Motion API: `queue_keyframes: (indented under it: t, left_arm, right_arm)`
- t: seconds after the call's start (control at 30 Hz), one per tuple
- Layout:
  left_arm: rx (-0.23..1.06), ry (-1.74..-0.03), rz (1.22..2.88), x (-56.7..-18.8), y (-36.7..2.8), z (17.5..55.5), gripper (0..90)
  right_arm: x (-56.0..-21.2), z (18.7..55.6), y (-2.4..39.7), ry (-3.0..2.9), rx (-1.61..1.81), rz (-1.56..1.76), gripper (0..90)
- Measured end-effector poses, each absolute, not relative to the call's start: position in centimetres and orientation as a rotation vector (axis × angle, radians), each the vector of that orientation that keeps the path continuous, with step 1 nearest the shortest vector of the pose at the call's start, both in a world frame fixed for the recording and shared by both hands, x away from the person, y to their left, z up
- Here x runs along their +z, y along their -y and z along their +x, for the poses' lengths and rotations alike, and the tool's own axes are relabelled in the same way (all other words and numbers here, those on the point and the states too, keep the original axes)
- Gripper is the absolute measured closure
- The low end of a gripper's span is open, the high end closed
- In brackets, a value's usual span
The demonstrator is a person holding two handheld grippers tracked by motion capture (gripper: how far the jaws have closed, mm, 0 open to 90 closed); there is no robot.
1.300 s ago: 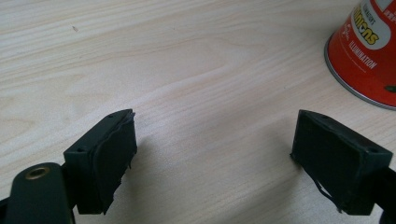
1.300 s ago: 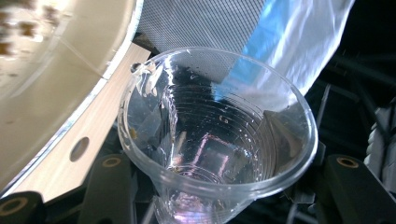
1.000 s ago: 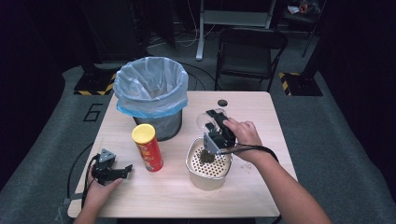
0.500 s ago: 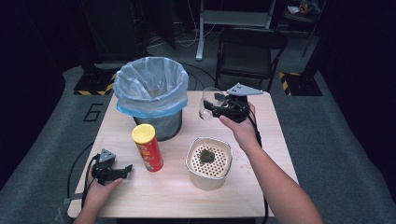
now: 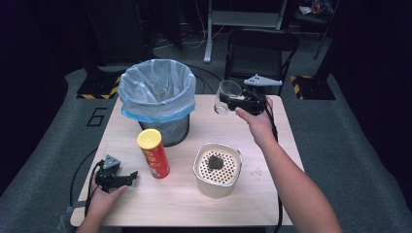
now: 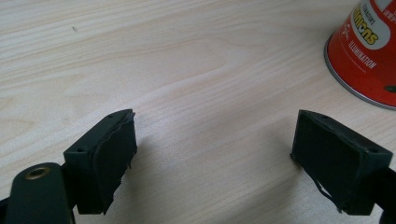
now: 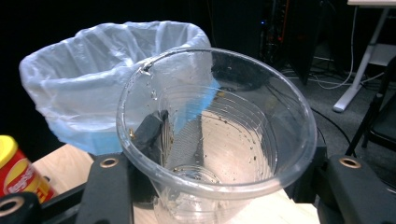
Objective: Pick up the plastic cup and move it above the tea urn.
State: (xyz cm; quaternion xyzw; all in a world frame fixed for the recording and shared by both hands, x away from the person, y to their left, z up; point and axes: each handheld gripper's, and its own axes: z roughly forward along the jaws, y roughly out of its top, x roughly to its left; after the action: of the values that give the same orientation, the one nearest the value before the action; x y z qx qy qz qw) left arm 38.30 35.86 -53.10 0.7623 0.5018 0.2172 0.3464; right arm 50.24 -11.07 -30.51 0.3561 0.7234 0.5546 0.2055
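Near the tabletop's far edge, the right gripper (image 5: pixel 232 103) has its jaws clamped on one clear plastic cup (image 5: pixel 225 96), held tilted beside one lined bin (image 5: pixel 156 92). The right gripper view shows specks inside the cup. The left gripper (image 5: pixel 127 178) rests with its jaws apart near one red can (image 5: pixel 153 154) and one perforated container (image 5: pixel 217 168).

Clear, ribbed plastic cup (image 5: pixel 225 96): thin-walled, tapering to a narrow base, with a rolled rim. Held tipped on its side above the far part of the table (image 5: pixel 272 194), mouth facing the bin side, just beside the bin's rim. Inside walls (image 7: pixel 219 140) are wet, speckled with dark crumbs and small droplets; otherwise empty. A black finger (image 7: pixel 147 133) presses the wall from inside, the wall pinched between the fingers.
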Motion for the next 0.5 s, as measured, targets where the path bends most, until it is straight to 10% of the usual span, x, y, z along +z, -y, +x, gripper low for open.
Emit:
queue_keyframes:
  t: [0.5]
  left_arm:
    - [0.562, -1.302, 1.978, -53.1, -35.8, 38.3, 13.2]
  right_arm:
    - [-28.0, 46.9, 9.1, -2.097, 1.544, 0.853, 40.9]
